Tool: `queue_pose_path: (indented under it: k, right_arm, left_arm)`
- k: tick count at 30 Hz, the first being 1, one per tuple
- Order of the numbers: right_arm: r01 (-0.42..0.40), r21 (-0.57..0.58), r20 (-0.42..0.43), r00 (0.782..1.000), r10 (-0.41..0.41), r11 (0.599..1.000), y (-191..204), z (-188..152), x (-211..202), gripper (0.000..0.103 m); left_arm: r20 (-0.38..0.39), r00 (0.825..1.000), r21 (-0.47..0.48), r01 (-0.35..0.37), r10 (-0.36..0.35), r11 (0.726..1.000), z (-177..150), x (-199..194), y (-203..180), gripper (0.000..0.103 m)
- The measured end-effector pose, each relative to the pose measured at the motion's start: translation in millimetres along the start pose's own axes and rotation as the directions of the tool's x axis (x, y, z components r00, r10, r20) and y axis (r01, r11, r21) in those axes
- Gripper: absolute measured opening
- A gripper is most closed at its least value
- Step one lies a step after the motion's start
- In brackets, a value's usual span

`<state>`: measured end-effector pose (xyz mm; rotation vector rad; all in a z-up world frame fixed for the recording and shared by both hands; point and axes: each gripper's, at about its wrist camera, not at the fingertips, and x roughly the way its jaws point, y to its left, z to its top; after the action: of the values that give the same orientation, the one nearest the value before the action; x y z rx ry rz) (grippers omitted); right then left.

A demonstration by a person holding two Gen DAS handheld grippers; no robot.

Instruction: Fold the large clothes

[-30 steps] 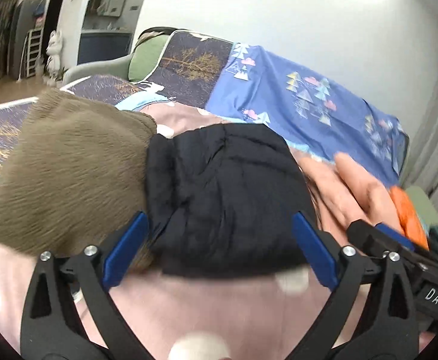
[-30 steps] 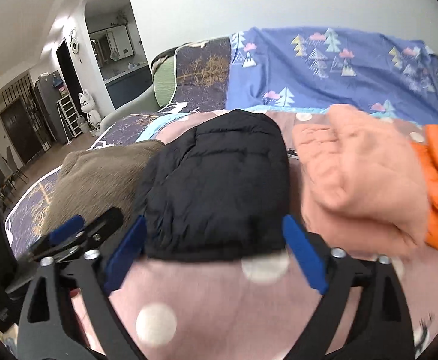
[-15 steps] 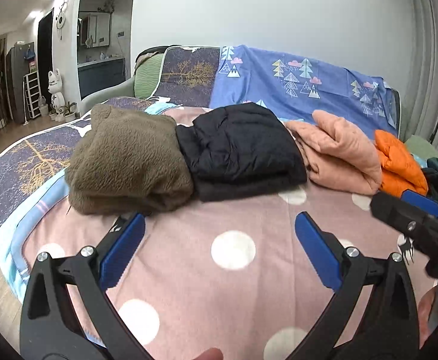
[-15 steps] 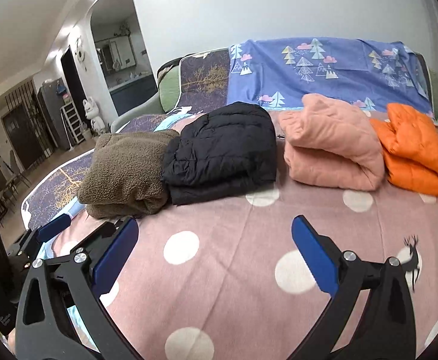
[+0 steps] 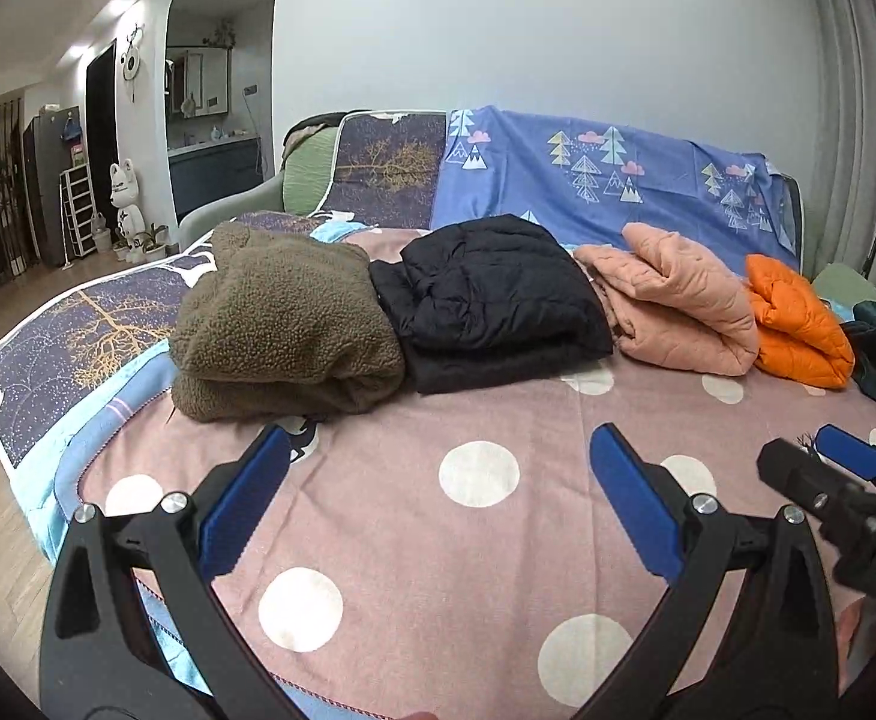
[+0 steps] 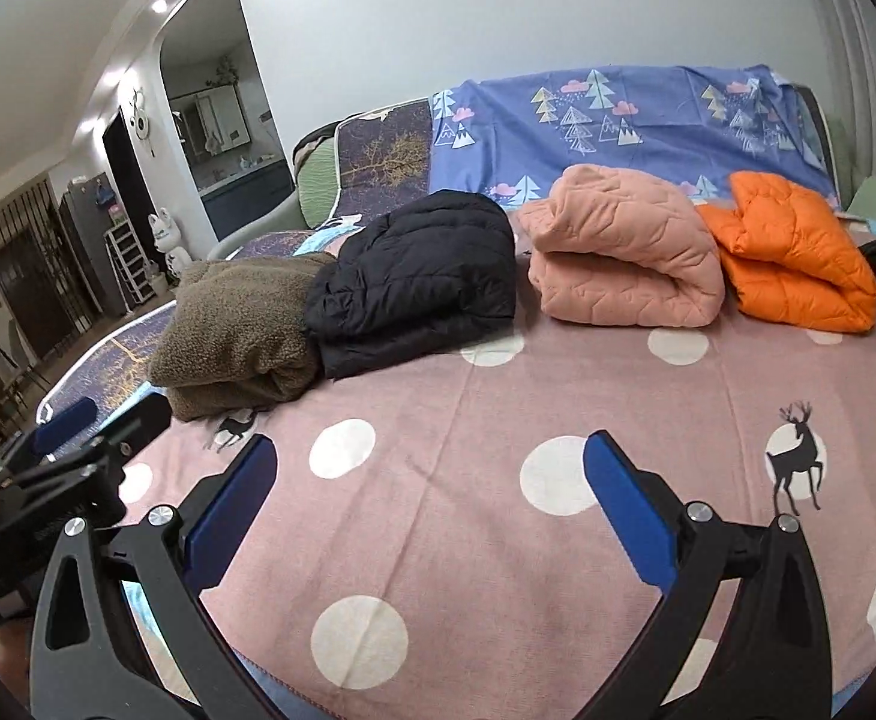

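— Surface inspected?

— The pink dotted blanket (image 6: 498,420) covered the bed. Along its far side lay four folded garments in a row: brown fleece (image 5: 285,324) touching black jacket (image 5: 498,294), then peach quilted jacket (image 6: 624,258) beside orange puffer (image 6: 798,258).

— And your tools?

— My left gripper (image 5: 438,504) hovered over the blanket, fingers spread, gripping nothing. My right gripper (image 6: 432,510) was likewise spread and empty, well short of the garments.
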<state>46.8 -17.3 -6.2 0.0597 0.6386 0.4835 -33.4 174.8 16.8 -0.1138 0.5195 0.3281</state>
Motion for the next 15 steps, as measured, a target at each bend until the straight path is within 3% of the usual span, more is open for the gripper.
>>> queue_pose_path:
  k: [15]
  right_arm:
    - [0.006, -0.007, 0.001, 1.000, -0.006, 1.000, 1.0, -4.9, -1.3, 0.102]
  left_arm:
    - [-0.010, 1.000, 0.001, -0.012, 0.012, 1.000, -4.5, -1.8, -3.3, 0.101]
